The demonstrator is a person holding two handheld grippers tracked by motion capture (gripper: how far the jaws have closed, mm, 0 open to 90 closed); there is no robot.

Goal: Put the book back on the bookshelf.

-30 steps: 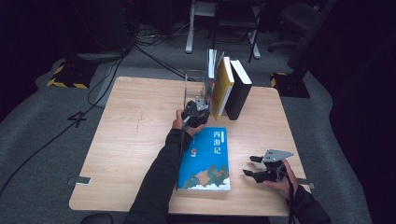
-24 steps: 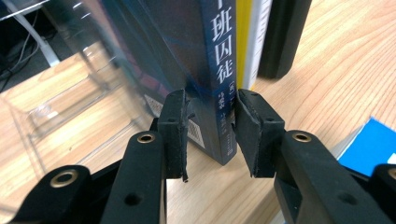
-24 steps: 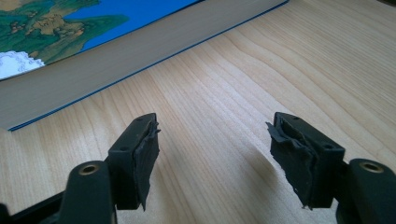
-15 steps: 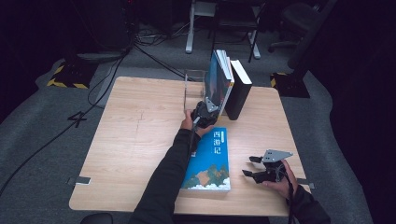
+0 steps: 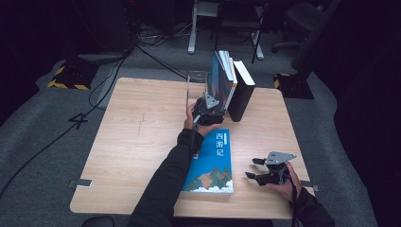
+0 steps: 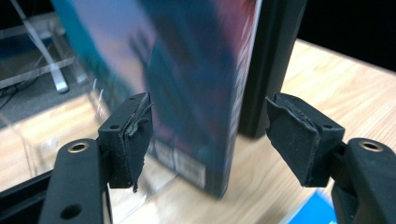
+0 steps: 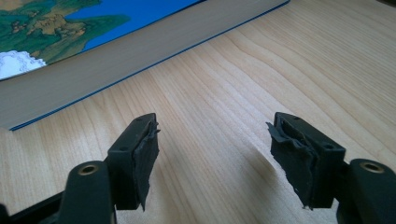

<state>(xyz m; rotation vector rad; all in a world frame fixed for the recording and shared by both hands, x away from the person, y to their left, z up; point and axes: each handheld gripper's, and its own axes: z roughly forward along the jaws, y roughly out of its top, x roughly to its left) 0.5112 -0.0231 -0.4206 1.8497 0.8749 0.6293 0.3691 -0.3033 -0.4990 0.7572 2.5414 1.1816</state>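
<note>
Left gripper: held at the far middle of the table, at the foot of the standing books. In the left gripper view the jaws have just been opening. The teal book stands between them. The right pad is clear of it by a visible gap, while the left pad sits just beside the cover. Contact there cannot be told.

Teal book: upright, tilted slightly, its lower edge on the table. In the high view it leans against pale books which rest on the black book. Its cover is blurred in the left gripper view.

Black book: upright, just behind and to the right of the teal book, its foot on the table.

Clear stand: transparent acrylic piece to the left of the teal book, near the left pad.

Right gripper: held low at the near right corner of the table. Its jaws stand apart with nothing between them, bare wood showing beneath in the right gripper view.

Blue book: lies flat, cover up, at the near middle of the table, between the two forearms. Its page edge runs across the top left of the right gripper view, apart from the right gripper's jaws.
</note>
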